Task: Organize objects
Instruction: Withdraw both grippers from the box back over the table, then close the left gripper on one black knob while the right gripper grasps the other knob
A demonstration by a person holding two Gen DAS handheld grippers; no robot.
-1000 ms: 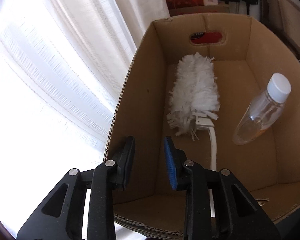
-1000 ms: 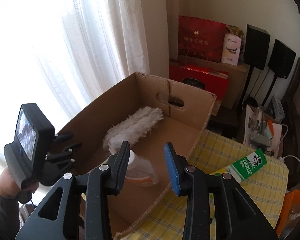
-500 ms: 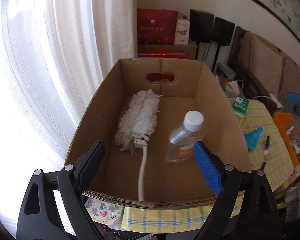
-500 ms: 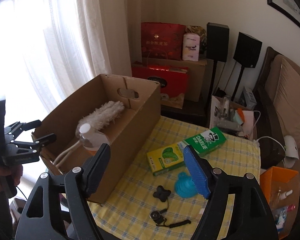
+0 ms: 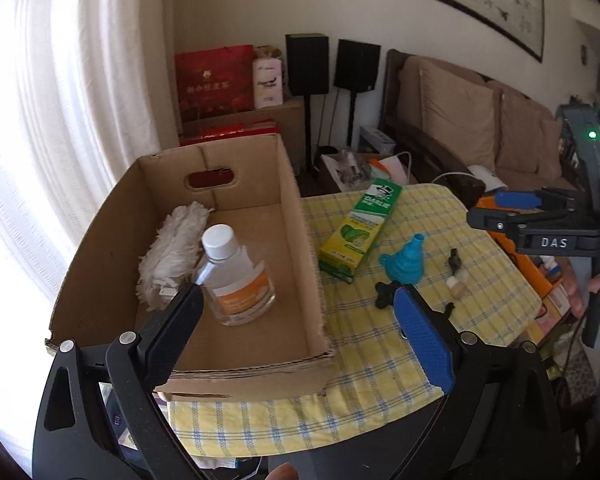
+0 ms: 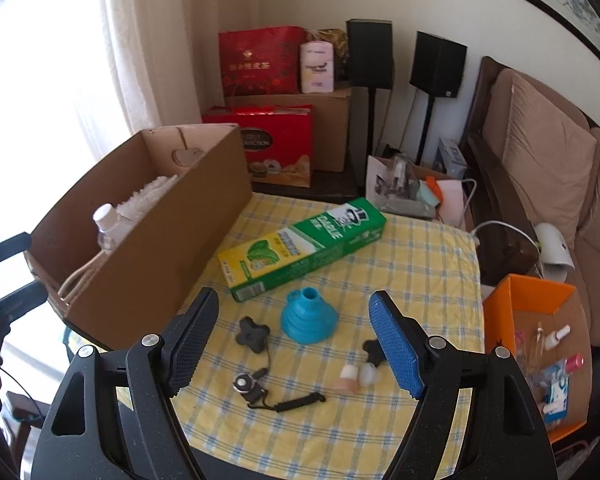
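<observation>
Surface (image 6: 420,248) with yellow check cloth. Box (image 5: 300,240) on its left side, already holding duster (image 5: 168,248) and bottle (image 5: 236,276). Still out on the cloth, right of box: toothpaste carton (image 6: 300,248), funnel (image 6: 308,316), black knob (image 6: 252,332), lanyard (image 6: 268,396), two small vials (image 6: 356,376). Both tools empty, between picks. Left tool (image 5: 296,332) spread wide, hovering over box's near corner. Right tool (image 6: 292,340) spread wide above funnel, nothing pinched. Likely next pick: funnel, straddled by the right tool. Calls for descent, closing on the cone, carrying left over box wall.
</observation>
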